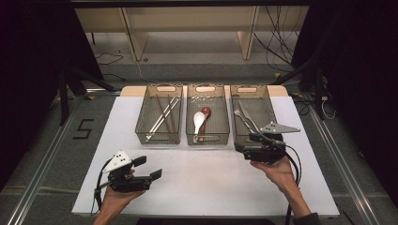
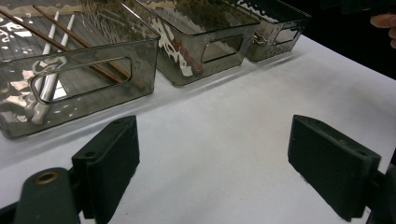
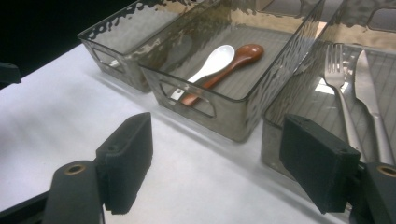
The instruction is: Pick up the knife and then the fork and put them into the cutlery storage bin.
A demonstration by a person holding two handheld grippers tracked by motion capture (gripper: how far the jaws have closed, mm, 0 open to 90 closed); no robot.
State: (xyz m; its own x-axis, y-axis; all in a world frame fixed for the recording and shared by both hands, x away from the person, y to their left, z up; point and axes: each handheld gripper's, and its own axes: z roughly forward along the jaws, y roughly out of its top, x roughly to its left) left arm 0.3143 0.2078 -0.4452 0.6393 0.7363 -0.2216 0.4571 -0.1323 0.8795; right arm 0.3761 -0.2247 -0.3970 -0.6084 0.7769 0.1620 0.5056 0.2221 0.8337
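The left tool [image 1: 149,167] is resting low at the lower left of the high view with its jaws spread wide and gripping nothing, bare white worktop [image 1: 206,173] lying under it. At the middle right, the right tool [image 1: 245,141] is hovering, jaws also wide and empty, just at the near end of the right tray [image 1: 271,112], where a fork [image 3: 343,100] and a knife [image 3: 371,100] are lying side by side. Judging from this, the reach is heading for that cutlery, so the tool should be rising over the near wall and coming down along a handle, not across both pieces. The middle tray [image 1: 225,117] is holding a white spoon [image 1: 199,121] and a brown spoon [image 1: 205,117]; the left tray [image 1: 141,119], at upper centre, is holding chopsticks [image 1: 164,115]. The trays are standing close together, leaving little room between them, while the worktop in front is giving plenty of open space.
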